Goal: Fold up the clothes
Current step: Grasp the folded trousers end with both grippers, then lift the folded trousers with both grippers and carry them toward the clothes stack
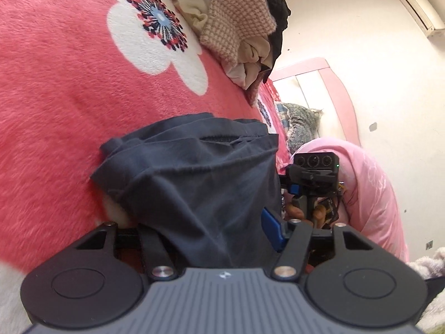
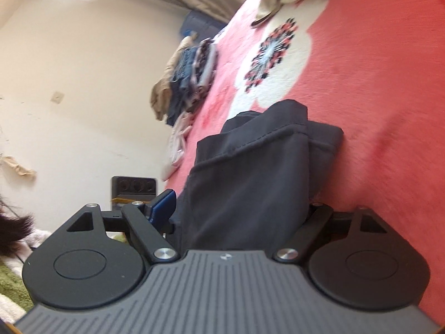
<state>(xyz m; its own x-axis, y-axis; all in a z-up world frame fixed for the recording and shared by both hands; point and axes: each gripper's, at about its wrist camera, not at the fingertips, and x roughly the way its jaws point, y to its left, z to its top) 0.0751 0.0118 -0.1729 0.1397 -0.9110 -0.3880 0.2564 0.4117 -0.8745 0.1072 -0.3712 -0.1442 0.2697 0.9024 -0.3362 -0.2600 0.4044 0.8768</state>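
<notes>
A dark navy cotton garment hangs bunched between the two pairs of tongs above a bed covered by a fluffy red blanket with large white flowers. The left tongs are clamped on one part of the navy cloth, which fills the gap between their fingers; a blue pad shows at its edge. The right tongs grip another part of the same garment in the same way. In the left wrist view the right tool sits just beside the cloth, held by a person in a pink top. An unfolded heap of clothes lies further up the bed, and a stack of folded clothes rests near its far edge.
</notes>
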